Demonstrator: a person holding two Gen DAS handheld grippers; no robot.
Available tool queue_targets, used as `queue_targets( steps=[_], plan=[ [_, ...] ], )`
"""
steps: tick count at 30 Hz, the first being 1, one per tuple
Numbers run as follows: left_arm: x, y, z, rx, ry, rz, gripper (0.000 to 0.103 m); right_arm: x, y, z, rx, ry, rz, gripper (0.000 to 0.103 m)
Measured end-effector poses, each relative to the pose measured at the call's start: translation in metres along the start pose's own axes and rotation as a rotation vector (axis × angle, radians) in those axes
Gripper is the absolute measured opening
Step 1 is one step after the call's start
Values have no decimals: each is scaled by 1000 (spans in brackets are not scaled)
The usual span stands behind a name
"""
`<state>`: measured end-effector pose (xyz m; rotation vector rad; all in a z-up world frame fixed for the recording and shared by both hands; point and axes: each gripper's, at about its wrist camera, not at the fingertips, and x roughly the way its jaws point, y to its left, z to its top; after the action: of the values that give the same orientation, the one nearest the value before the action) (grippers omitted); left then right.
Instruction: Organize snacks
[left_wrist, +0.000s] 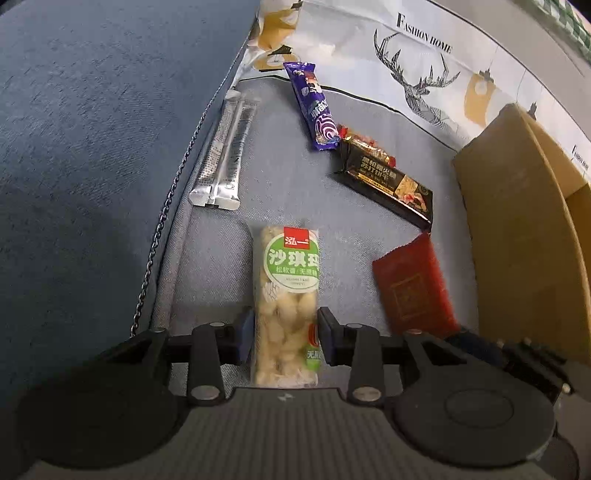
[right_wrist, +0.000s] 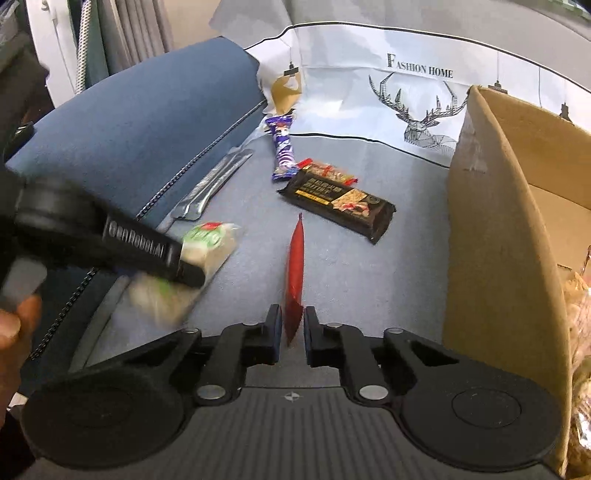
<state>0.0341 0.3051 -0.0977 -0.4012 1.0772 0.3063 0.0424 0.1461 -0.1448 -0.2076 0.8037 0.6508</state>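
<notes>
a: left wrist view?
b: the left gripper (left_wrist: 285, 334) is closed on the green-label snack pack (left_wrist: 287, 302), pads against both its sides, above the grey cloth (left_wrist: 280, 184). the red packet (left_wrist: 413, 284) sits beside the cardboard box (left_wrist: 517, 229).
a: right wrist view?
b: the right gripper (right_wrist: 292, 332) pinches the red packet (right_wrist: 295, 266) edge-on, nearly closed. the black bar (right_wrist: 340, 203) and purple wrapper (right_wrist: 283, 147) lie beyond, touching end to end.

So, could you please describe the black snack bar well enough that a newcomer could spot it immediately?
Start at the open brown cardboard box on the grey cloth. Just left of its front wall lies the long black foil-wrapped bar with gold lettering, angled diagonally. A purple wrapper lies beyond it and a small red-trimmed packet touches its far end; it alone is black.
</notes>
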Motion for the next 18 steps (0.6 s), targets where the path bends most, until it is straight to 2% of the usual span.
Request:
queue_targets(
  steps=[2, 4, 6, 8, 11, 14, 18],
  plan=[
    [1, 0, 1, 1, 0, 3, 45, 4, -3, 2, 17, -5, -9, 44],
    [4, 0, 2, 4, 3, 7, 47, 9, -5, 5, 25, -11, -26, 52],
    [4, -1, 3, 15, 3, 12, 47, 15, -4, 8, 18, -12, -42, 56],
    [5, -2, 3, 26, 0, 18, 48, 20, -1, 9, -11, -25, -89, 65],
    [6, -3, 3, 32, 3, 22, 51, 27, 2, 11, -51, -19, -103, 73],
    [8, -3, 2, 37, 9, 27, 53, 40, 1, 12, -64, 28, -102, 80],
    [8, -3, 1, 44, 14, 31, 55, 47, -4, 11, -23, 68, -108, 80]
  ],
)
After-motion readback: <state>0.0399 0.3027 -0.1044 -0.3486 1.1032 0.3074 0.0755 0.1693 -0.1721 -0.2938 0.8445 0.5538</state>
